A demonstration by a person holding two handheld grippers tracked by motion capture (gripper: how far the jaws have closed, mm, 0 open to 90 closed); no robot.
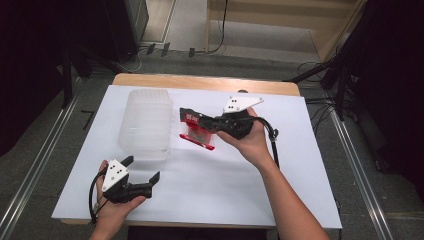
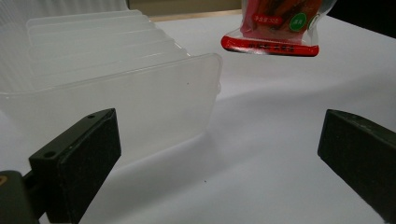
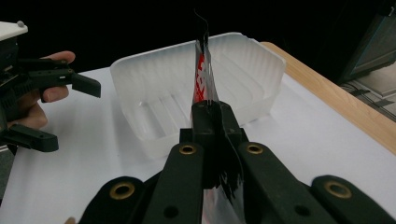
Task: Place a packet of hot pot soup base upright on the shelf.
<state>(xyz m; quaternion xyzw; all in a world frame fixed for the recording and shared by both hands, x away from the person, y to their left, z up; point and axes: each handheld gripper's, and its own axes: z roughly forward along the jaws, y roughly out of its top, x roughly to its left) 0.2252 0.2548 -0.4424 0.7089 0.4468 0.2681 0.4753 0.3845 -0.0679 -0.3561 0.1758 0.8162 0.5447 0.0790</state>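
Observation:
A red and clear snack packet hangs above the white table, just right of a translucent plastic tray. My right gripper is shut on the packet's upper edge and points left. In the right gripper view the packet stands edge-on between the closed jaws, with the tray behind it. My left gripper rests near the table's front left with its jaws wide open and nothing between them. In the left gripper view the packet's red bottom seam hangs at the top, and the tray lies left.
A white sheet covers the wooden table. Cables lie on the floor to the right. Metal rails run along both sides of the table on the floor.

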